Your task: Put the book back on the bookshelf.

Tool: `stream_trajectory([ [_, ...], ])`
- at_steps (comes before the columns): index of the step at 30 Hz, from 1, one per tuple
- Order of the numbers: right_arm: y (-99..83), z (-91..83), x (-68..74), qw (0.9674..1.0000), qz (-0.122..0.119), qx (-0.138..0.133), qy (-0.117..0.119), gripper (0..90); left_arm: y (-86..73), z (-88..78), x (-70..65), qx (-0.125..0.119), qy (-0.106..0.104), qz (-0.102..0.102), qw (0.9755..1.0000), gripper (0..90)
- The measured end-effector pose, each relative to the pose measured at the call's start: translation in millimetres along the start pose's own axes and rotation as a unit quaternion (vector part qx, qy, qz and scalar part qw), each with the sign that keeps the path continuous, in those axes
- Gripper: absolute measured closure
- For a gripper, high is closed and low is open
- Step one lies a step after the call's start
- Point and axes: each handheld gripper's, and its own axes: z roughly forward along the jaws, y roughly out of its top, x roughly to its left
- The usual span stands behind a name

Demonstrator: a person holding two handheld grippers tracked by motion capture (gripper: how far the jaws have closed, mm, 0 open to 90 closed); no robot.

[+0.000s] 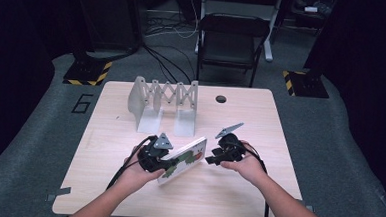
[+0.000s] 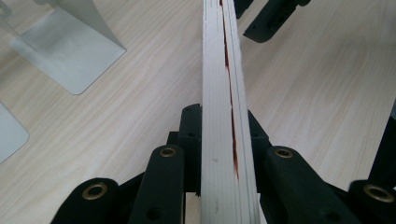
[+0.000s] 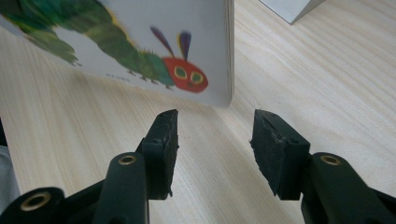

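Forearms and hands enter from the bottom of the high view, each hand bearing one gripper.

Item 1, bench [image 1: 236,191]: pale wood-grain top, rounded corners, a dark round hole near its far edge. Most of its surface is bare.

Item 2, book rack [image 1: 163,104]: grey metal, expanding, with a scissor lattice between upright plates. It is set at the far left of the bench and no book is seen in it. It stands well apart from the book.

Item 3, picture book [image 1: 182,160]: white board covers, a green caterpillar with a red face [image 3: 187,74] printed on the front. It is held at the near middle of the bench, tilted on edge, between the two grippers. Whether its lower edge touches the bench cannot be told.

Item 4, left gripper [image 2: 224,154]: pressed together on the picture book, its black jaws seen on either side of the page block [image 2: 219,93].

Item 5, right gripper [image 3: 212,140]: jaws spread part way, nothing between them. It is pointed at the near corner of the picture book, just short of it and not touching.

Progress, as judged: the picture book has been picked up and is secured by one gripper. Placement in the book rack appears to be the likely aim and is not yet done; the carry across the bench and the upright insertion between the plates are left.
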Motion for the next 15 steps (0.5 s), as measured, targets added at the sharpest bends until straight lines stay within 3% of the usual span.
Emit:
stream_trajectory([
  [15, 1.5, 0.8, -0.5, 1.0000, -0.005, 0.001, -0.001, 51.3, -0.7, -25.6, 17.3, -0.008, 0.028, -0.017, 0.9994, 75.9],
])
